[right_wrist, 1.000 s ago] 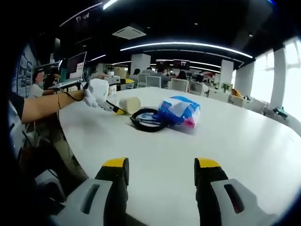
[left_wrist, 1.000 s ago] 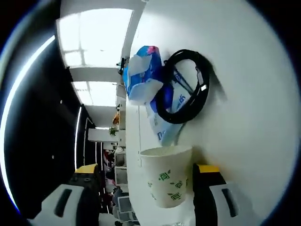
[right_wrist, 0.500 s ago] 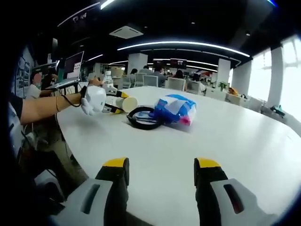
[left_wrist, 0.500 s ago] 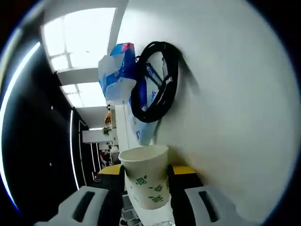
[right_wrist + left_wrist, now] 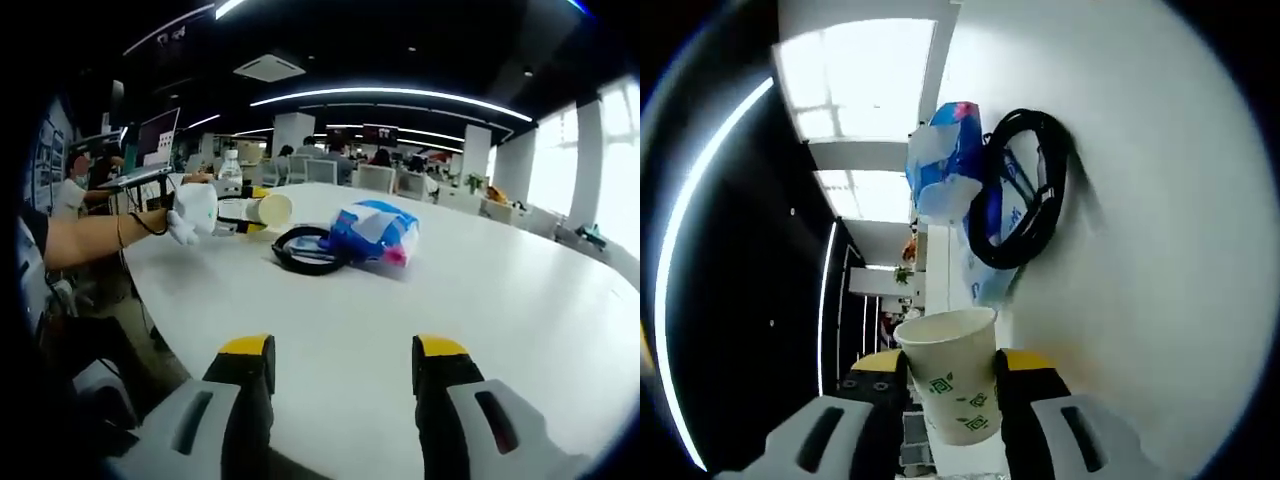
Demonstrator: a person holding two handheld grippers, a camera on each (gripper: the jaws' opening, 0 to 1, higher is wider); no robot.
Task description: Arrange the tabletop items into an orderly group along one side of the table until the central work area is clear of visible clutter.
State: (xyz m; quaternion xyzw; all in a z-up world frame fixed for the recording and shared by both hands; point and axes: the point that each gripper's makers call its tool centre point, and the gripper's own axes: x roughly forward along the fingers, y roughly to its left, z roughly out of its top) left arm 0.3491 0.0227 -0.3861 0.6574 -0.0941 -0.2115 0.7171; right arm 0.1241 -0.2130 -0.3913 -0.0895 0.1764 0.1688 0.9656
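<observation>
Between the left gripper's (image 5: 950,385) jaws a paper cup (image 5: 948,385) is clamped, lifted off the table (image 5: 480,300); the right gripper (image 5: 340,365) is held spread, empty.

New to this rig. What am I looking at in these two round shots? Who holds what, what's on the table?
No robot here: a person holds a two-jaw gripper in each hand, and a fisheye camera rides on each, looking out along its jaws.

The left gripper view is rolled sideways, so the white table runs up the right side. The left gripper is shut on a paper cup, which the right gripper view shows lying sideways in the jaws, off the table. Beyond it lie a coiled black cable and a blue and white bag, touching.

The right gripper view is level. The right gripper is open and empty over bare table. Far left you see the person's arm with the left gripper.
</observation>
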